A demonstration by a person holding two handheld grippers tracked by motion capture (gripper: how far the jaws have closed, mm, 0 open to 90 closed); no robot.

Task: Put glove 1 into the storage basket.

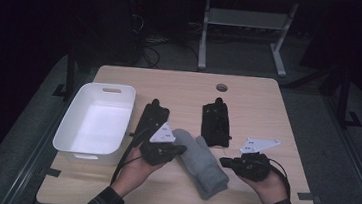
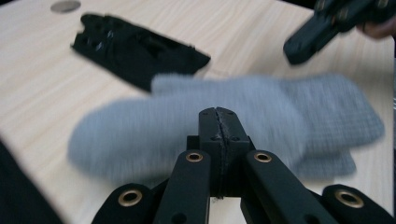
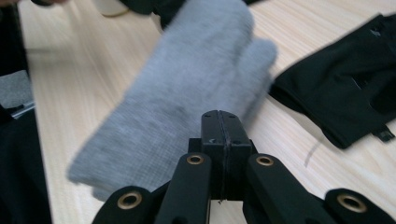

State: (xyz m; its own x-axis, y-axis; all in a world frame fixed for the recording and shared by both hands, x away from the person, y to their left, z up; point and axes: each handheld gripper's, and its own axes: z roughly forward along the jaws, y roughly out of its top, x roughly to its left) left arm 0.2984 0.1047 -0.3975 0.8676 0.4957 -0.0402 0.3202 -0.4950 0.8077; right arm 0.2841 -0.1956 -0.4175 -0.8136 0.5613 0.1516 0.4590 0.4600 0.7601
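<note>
A grey knit mitten (image 1: 202,165) lies in the middle of the table, between my two grippers. My left gripper (image 1: 180,149) points at its upper end from the left. In the left gripper view its jaws (image 2: 218,115) are pressed together with nothing between them, and the mitten (image 2: 140,135) lies just beyond. My right gripper (image 1: 224,161) sits at the mitten's right side. Its jaws (image 3: 219,117) are also shut and empty, just short of the mitten (image 3: 187,84). The right gripper (image 2: 299,49) also appears far off in the left gripper view.
Two black gloves lie flat behind the mitten, one on the left (image 1: 153,115) and one on the right (image 1: 215,123). A white plastic bin (image 1: 86,156) stands at the table's left edge. A cable hole (image 1: 221,87) is near the far edge.
</note>
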